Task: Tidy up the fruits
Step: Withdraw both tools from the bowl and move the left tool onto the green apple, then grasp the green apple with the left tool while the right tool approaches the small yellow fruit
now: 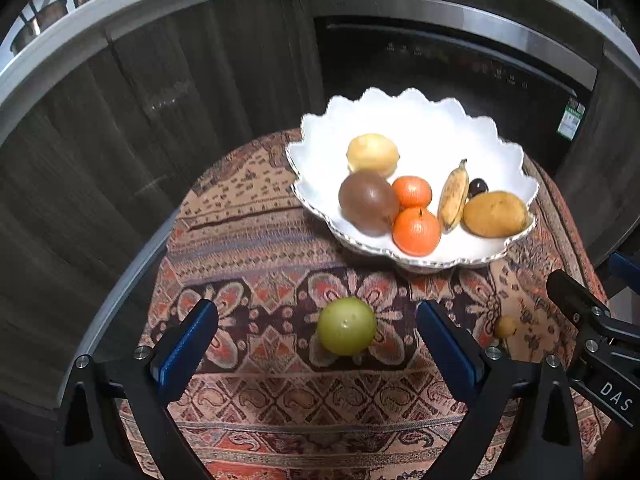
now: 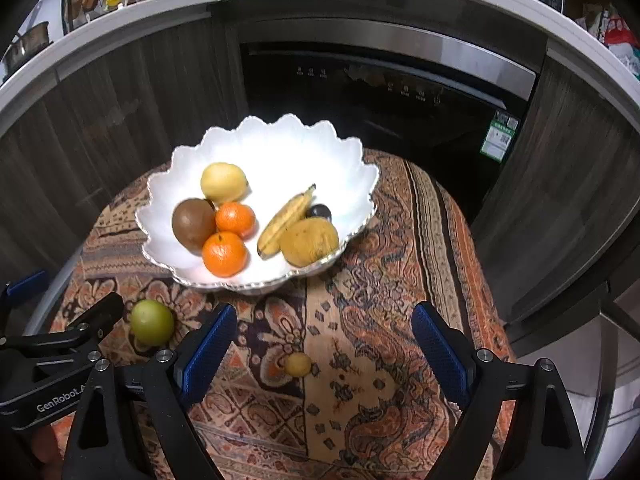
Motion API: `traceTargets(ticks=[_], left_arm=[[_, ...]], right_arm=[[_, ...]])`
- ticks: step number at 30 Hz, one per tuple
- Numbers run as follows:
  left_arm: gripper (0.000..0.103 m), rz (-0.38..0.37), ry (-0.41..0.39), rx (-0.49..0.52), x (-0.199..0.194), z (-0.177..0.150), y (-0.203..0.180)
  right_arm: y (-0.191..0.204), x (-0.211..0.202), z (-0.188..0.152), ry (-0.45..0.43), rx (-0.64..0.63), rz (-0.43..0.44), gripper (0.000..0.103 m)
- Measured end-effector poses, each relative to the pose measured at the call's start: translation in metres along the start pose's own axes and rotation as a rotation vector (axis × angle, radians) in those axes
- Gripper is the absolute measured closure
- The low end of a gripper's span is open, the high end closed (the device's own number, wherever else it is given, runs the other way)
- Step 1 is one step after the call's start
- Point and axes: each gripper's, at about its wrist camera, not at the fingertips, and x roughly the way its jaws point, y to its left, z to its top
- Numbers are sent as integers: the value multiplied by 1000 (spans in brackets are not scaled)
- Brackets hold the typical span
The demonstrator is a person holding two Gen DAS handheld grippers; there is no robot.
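Round green fruit (image 1: 346,331) between the spread left gripper (image 1: 318,344) could roll off the patterned cloth (image 1: 280,400) if nudged; right gripper (image 2: 324,344) spread, empty

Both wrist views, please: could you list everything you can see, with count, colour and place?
Bowl: one, white, scalloped rim, far side of the table.
Oranges: two, orange, touching, in the bowl.
Banana: one, yellow, speckled, in the bowl.
Brown fruit: one, in the bowl, left.
Pale yellow fruit: one, in the bowl, rear.
Tan oval fruit: one, in the bowl, right.
Dark fruit: one, small, behind the banana.
Green fruit: one, on the cloth.
Small yellow fruit: one, on the cloth.
Tablecloth: one, patterned red-brown.
Oven: one, black, behind.
Left gripper: open, empty.
Right gripper: open, empty.
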Motion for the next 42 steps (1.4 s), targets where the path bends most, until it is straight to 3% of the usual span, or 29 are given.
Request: traceTargets(ticks=[18,21,25,31,42], left_arm=[[21,-18,95,22,66,-14,-10],[31,-23,110,23,75,-15,-12],[55,-43,129,25,83,-15,-15],[56,-35,125,51,83,-16,-19],[56,-20,105,-3,63,-29,-5]], right_arm=[[2,55,-24,94,-1,23,13],[1,62,-26,105,-4,22,13],[0,68,-28,117,-1,23,13],[-3,72,-31,127,4,31,13],[4,69,-39,112,-40,45,17]])
